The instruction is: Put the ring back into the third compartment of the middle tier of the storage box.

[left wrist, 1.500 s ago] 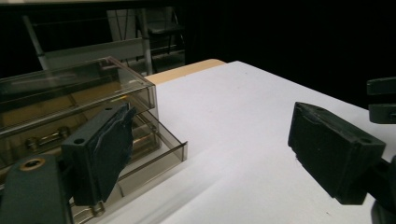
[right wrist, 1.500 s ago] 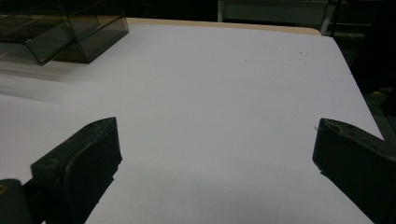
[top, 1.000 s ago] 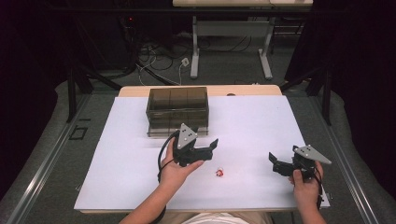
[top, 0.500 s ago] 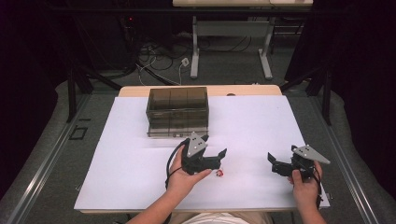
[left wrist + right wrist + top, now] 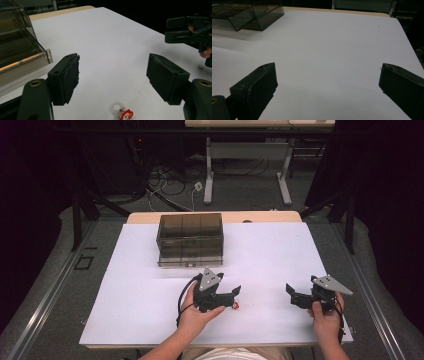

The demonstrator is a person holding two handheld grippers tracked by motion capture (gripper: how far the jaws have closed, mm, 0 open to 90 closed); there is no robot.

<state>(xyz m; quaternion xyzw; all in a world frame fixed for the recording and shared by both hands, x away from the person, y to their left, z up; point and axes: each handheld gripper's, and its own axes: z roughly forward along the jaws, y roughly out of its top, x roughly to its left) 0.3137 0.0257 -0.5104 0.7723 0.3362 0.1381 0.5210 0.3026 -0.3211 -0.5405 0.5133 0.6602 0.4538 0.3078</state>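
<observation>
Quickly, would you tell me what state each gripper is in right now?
Left gripper: open, holding nothing, with the small red-and-white trinket on the table between its jaws.
Right gripper: open, holding nothing.

Colours on the table
White table cover (image 5: 270, 255); smoky translucent brown box (image 5: 190, 239); black grippers; tiny charm (image 5: 122, 112) with clear ring, red-and-white tag.

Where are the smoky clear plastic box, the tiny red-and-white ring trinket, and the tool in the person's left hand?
Smoky clear plastic box (image 5: 190, 239), high view, top face.
Tiny red-and-white ring trinket (image 5: 121, 111), left gripper view, its middle.
Left tool (image 5: 235, 297), high view, between its fingertips.
</observation>
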